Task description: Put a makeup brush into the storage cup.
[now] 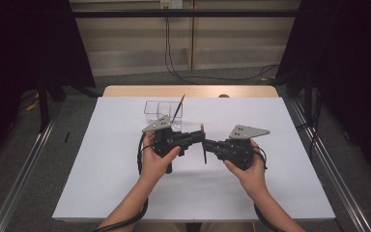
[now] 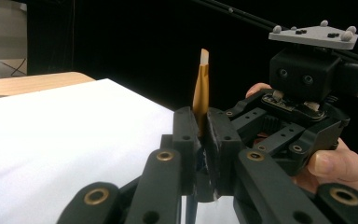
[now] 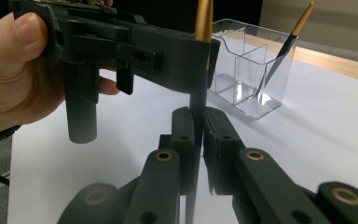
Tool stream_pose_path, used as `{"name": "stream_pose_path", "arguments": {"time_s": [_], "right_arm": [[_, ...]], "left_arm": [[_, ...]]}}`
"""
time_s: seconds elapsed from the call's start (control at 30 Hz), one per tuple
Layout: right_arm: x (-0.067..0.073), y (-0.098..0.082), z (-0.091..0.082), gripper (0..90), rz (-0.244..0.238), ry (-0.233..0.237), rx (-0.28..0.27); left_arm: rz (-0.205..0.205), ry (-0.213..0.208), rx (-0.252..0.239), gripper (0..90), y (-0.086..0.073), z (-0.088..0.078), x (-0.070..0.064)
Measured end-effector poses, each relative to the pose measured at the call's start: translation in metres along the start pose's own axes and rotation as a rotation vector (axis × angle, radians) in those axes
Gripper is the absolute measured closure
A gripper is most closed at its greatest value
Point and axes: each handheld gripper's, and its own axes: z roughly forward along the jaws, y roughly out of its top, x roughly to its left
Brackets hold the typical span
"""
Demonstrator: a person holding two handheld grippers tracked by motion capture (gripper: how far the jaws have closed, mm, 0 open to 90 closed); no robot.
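Observation:
A paintbrush [image 1: 204,145] with a pale tip, gold ferrule and dark handle stands nearly upright above the white sheet, pinched by both grippers. My left gripper [image 1: 199,137] comes in from the left. In the left gripper view my left gripper [image 2: 200,128] is shut on the paintbrush [image 2: 201,91] at the gold ferrule. My right gripper [image 1: 208,144] meets it from the right. In the right gripper view my right gripper [image 3: 198,122] is shut on the paintbrush's [image 3: 198,100] dark handle, lower down. A hand holds each gripper.
A clear divided container [image 1: 157,108] stands behind the left gripper with a second brush [image 1: 178,108] leaning in it; the container [image 3: 249,77] and that brush [image 3: 291,39] are close in the right gripper view. The white sheet [image 1: 125,174] covers the wooden table [image 1: 188,91]. Metal rails run along both sides.

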Motion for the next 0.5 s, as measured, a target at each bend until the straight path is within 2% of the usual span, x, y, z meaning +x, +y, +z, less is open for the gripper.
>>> {"name": "stream_pose_path", "arguments": {"time_s": [0.5], "right_arm": [[0.0003,-0.0004,0.0015,81.2,0.012,0.009,-0.005]], "left_arm": [[0.017,0.010,0.006,83.8,0.0006,-0.0016,-0.0004]]}}
